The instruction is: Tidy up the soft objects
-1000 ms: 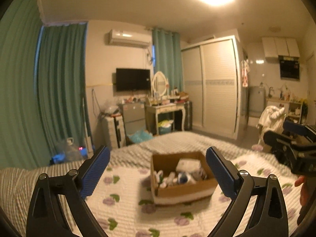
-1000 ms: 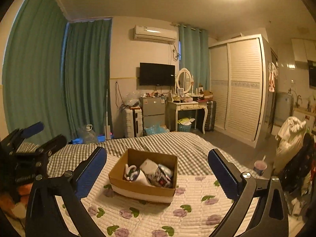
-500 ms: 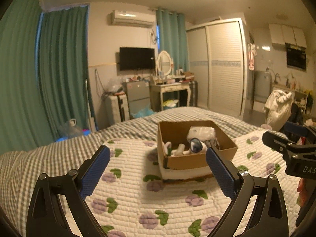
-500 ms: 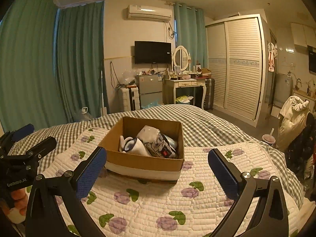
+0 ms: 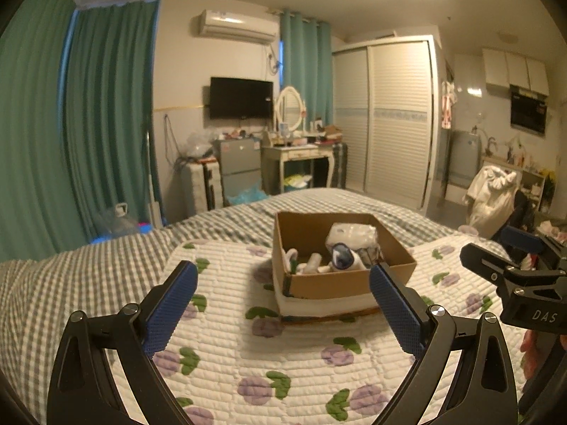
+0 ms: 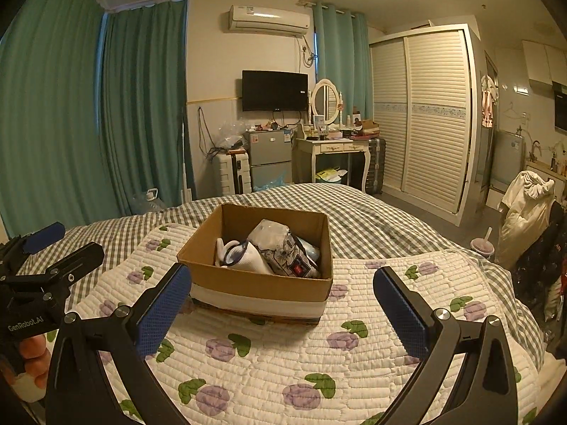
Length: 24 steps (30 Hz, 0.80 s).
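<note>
An open cardboard box [image 5: 340, 276] [image 6: 258, 283] sits on a white quilt with purple flowers [image 5: 248, 354] [image 6: 283, 354] on the bed. Inside it lie several soft things: a white item with a dark blue ring [image 5: 342, 256] [image 6: 244, 253], a white plastic-wrapped bundle [image 5: 351, 235] [image 6: 271, 232] and a grey patterned packet [image 6: 294, 260]. My left gripper [image 5: 281, 290] is open and empty, in front of the box. My right gripper [image 6: 281, 292] is open and empty, also in front of the box. Each gripper shows at the edge of the other's view.
A grey checked blanket [image 6: 354, 209] covers the bed beyond the quilt. Across the room stand a small fridge [image 6: 271, 157], a dressing table with an oval mirror [image 6: 333, 148], a slatted wardrobe [image 6: 421, 120] and green curtains [image 6: 71, 124]. Clothes hang on a chair [image 6: 524, 212] at the right.
Both grippers have come closer to the box, which now looks larger and nearer in each view. Both stay open and empty.
</note>
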### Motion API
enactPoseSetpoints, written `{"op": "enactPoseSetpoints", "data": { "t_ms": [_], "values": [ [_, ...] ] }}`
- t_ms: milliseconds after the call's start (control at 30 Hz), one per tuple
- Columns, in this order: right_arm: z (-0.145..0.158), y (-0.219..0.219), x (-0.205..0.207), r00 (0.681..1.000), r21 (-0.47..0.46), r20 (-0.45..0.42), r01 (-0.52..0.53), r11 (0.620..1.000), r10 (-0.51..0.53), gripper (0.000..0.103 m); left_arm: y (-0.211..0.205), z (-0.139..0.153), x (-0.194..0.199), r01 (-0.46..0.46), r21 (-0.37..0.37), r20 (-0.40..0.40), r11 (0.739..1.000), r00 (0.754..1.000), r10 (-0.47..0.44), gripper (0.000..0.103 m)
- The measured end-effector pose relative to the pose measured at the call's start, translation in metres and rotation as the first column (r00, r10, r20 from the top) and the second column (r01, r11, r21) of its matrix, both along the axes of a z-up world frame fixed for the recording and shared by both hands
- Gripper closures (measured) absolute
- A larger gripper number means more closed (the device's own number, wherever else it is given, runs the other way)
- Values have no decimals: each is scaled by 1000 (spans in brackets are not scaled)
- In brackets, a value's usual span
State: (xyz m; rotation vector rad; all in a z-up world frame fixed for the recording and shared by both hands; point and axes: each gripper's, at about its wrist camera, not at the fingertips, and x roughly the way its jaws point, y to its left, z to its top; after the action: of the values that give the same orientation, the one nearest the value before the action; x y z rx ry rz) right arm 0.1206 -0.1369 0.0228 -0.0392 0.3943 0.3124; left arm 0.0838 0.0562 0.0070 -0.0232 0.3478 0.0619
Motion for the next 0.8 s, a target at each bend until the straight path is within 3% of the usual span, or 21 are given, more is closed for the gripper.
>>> {"op": "enactPoseSetpoints", "data": {
  "t_ms": [800],
  "values": [
    [-2, 1, -3, 1000, -9, -7, -2, 1000, 2, 0, 1, -2, 1, 14, -15, -5, 1000, 1000, -14, 4]
  ]
}}
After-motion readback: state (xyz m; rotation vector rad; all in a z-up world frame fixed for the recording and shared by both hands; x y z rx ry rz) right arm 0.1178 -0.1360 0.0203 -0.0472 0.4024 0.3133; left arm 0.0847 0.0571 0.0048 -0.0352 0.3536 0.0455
